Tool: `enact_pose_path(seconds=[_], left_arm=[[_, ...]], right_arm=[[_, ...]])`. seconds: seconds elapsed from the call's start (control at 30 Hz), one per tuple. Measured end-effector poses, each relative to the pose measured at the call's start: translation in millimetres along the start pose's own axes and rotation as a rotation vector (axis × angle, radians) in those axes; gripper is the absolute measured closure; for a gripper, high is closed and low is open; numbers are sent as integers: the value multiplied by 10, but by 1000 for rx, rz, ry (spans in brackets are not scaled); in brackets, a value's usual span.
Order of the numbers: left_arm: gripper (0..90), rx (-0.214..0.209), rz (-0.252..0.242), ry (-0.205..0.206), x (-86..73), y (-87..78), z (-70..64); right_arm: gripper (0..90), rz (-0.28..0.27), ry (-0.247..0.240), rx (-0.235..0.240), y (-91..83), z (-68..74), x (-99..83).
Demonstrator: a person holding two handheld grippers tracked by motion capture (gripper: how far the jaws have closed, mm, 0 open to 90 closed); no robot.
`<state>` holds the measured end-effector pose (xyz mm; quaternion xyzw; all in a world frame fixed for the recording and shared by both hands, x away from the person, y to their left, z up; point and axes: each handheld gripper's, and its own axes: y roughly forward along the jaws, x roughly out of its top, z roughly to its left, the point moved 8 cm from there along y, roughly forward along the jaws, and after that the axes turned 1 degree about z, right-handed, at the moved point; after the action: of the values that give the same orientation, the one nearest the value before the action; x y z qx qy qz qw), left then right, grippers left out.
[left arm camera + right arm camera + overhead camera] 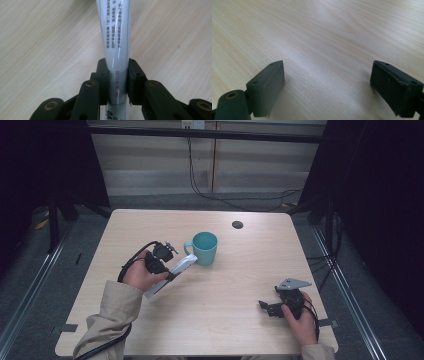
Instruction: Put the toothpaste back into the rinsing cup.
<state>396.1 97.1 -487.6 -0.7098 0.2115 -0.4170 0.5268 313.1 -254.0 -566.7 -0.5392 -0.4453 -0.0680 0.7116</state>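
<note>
Left of centre in the high view, the left hand-held gripper [167,270] clamps a white plastic tube with printed text [172,272], tilted toward the teal plastic mug [204,248] on the pale wooden counter [235,285]. At lower right, the right hand-held gripper [265,307] rests with jaws spread wide, holding nothing

a pale wood-grain table [225,310] with rounded corners. a teal mug [204,248] stands upright near its middle. a small dark round disc [237,224] lies near the far edge, well apart from the mug.

Beige sleeves [112,312], black grippers, brass-ringed screws, trailing black cables
</note>
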Motion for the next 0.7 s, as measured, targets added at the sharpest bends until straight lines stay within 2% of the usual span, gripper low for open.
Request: enact_pose_path(seconds=[0.17,0.27,0.33,0.43,0.53,0.7], left_arm=[[749,1,-38,3,61,-89,11],[749,-4,-67,-6,89,-120,11],[748,-2,-103,-17,126,-163,16],[748,-5,-122,-24,150,-190,16],[749,10,-137,-13,177,-218,25],[749,22,-182,-24,223,-275,37]], right_arm=[[117,2,1,-2,-10,5,-11],[117,2,1,-2,-13,6,-13],[117,2,1,-2,-13,7,-14],[117,2,1,-2,-13,7,-14],[117,2,1,-1,-13,7,-14],[117,2,0,-1,-13,6,-13]])
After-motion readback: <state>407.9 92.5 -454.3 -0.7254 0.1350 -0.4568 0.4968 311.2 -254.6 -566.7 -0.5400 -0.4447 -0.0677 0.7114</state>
